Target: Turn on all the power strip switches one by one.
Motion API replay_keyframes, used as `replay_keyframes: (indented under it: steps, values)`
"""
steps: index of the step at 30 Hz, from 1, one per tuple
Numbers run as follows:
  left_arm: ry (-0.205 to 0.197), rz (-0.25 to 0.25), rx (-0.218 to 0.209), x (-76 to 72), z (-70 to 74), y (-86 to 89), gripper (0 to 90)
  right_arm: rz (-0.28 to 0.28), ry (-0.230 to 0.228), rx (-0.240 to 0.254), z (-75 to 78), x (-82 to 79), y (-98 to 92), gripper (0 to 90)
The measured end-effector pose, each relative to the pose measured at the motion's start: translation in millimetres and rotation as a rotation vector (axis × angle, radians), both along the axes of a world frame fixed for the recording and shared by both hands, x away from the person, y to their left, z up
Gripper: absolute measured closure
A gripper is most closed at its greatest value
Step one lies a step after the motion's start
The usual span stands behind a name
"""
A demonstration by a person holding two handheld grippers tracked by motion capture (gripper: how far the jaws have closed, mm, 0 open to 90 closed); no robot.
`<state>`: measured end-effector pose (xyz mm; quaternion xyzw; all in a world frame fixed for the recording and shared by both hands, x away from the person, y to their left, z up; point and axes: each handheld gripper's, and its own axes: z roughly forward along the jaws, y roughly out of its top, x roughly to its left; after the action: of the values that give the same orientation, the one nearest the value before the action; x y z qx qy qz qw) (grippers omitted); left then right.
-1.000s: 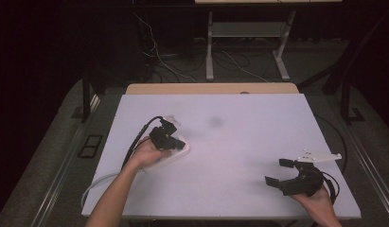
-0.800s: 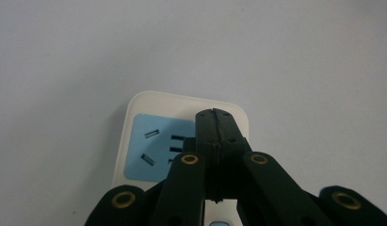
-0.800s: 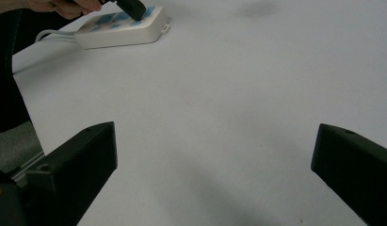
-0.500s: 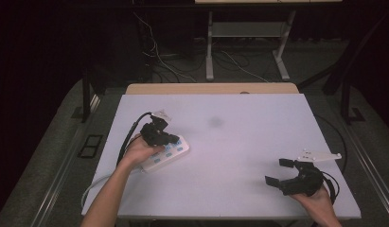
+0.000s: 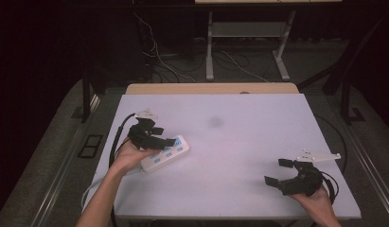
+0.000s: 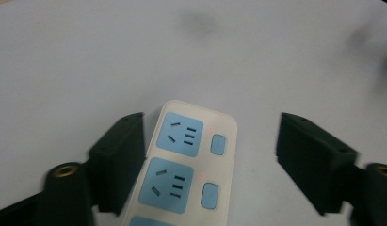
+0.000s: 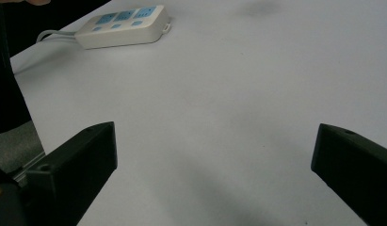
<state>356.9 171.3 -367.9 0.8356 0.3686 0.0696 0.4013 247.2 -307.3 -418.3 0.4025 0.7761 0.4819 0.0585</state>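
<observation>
White power strip (image 5: pixel 165 153) lies flat on the tabletop (image 5: pixel 239 142), left side. Left gripper (image 5: pixel 160 137) hovers over it; its fingers (image 6: pixel 118 160) have just been opening, strip between them, unpressed. Right gripper (image 5: pixel 279 172), near right: fingers wide, empty.

Left gripper (image 5: pixel 156 137) up at the left side, forearm angled in from the bottom edge, jaws just opened wide, nothing pinched. Right gripper (image 5: pixel 282 172) low at the right, hand underneath, jaws spread wide too.
</observation>
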Motion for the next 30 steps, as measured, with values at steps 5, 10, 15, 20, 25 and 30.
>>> replay_keyframes:
  steps: [5, 10, 15, 20, 25, 30]
  values:
    - [-0.011, 0.009, -0.017, -13.8, 2.0, 7.7, 4.0, 0.001, 0.002, -0.001, 0.0, -0.1, 0.8, 0.6]
    - [-0.059, 0.039, -0.034, -31.0, 2.8, 12.3, 0.0, 0.001, 0.004, 0.001, -0.2, -0.1, 1.4, 0.6]
    - [-0.097, 0.051, -0.054, -49.2, -1.9, 15.3, 0.0, 0.001, 0.002, 0.001, -0.4, -0.4, 1.7, 0.6]
    - [-0.121, 0.058, -0.099, -67.1, -11.3, 19.3, 0.0, 0.004, 0.002, 0.003, -0.2, -1.0, 1.7, 0.6]
    - [-0.131, 0.06, -0.135, -82.8, -26.3, 18.9, 0.0, 0.005, 0.006, 0.002, -0.7, -1.0, 2.6, 0.6]
    - [-0.135, 0.056, -0.148, -93.3, -37.5, 17.1, 0.0, 0.005, 0.008, 0.002, -0.5, -2.1, 2.6, 0.6]
